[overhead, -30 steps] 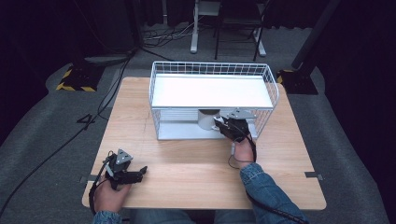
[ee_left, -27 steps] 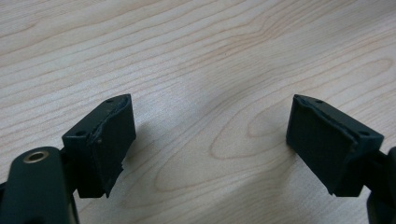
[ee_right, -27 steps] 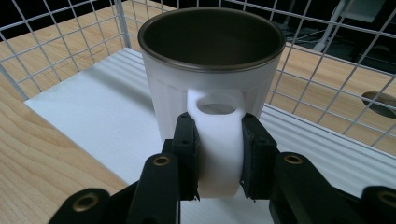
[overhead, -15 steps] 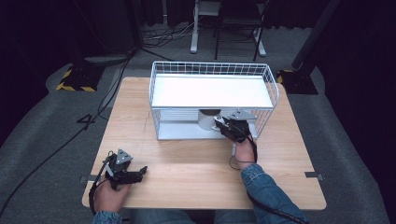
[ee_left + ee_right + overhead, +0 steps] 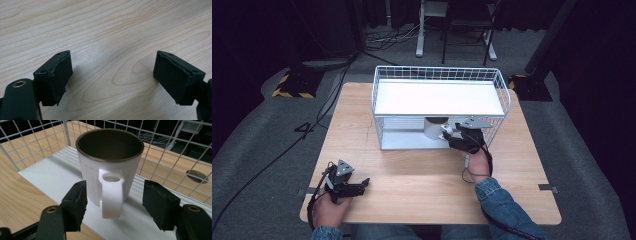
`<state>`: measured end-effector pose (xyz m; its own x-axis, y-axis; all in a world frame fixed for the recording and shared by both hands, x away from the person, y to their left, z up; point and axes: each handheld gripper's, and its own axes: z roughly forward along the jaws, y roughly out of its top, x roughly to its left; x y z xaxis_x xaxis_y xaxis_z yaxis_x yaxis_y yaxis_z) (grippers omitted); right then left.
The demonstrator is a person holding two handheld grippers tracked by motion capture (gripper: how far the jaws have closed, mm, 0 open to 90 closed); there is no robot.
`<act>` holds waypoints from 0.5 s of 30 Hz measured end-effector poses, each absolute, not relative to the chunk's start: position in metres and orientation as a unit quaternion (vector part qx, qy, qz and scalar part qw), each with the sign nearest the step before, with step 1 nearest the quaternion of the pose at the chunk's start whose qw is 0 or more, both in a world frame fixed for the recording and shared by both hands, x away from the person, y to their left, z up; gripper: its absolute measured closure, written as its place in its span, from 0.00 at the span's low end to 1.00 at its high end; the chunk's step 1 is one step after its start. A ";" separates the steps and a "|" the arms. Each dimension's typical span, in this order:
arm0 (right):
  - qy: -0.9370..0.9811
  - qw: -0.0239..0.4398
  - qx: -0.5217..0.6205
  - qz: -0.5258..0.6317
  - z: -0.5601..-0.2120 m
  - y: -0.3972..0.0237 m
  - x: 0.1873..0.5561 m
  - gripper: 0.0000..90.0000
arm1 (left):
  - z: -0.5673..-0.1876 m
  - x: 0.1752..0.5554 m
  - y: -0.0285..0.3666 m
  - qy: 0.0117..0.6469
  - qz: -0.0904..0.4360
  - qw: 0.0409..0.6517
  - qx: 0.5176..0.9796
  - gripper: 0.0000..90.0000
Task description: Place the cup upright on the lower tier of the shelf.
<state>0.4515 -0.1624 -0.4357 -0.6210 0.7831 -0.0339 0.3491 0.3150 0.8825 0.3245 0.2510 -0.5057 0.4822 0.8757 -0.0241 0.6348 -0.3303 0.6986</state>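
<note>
A white mug (image 5: 110,167) with a dark inside is seen standing upright on the lower white shelf (image 5: 47,180) of a wire rack (image 5: 439,75), under the rack's upper shelf and towards its right end. The right gripper (image 5: 113,202) is held at the rack's front opening; its jaws have just been opening and are now released, with the mug's handle (image 5: 111,192) between them and a gap at each pad, so nothing is grasped. The left gripper (image 5: 348,182) is kept well apart from the rack, near the front left corner of the wooden table (image 5: 412,185), its jaws spread wide over bare wood.
</note>
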 end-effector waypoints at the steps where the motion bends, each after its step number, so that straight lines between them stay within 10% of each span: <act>1: 0.776 0.237 0.362 0.459 -0.432 -0.165 0.449 0.41 | -0.506 0.325 0.251 0.475 0.182 0.331 0.795 0.18; 15: 0.786 0.224 0.334 0.470 -0.397 -0.199 0.414 0.39 | -0.505 0.322 0.252 0.473 0.180 0.328 0.798 0.18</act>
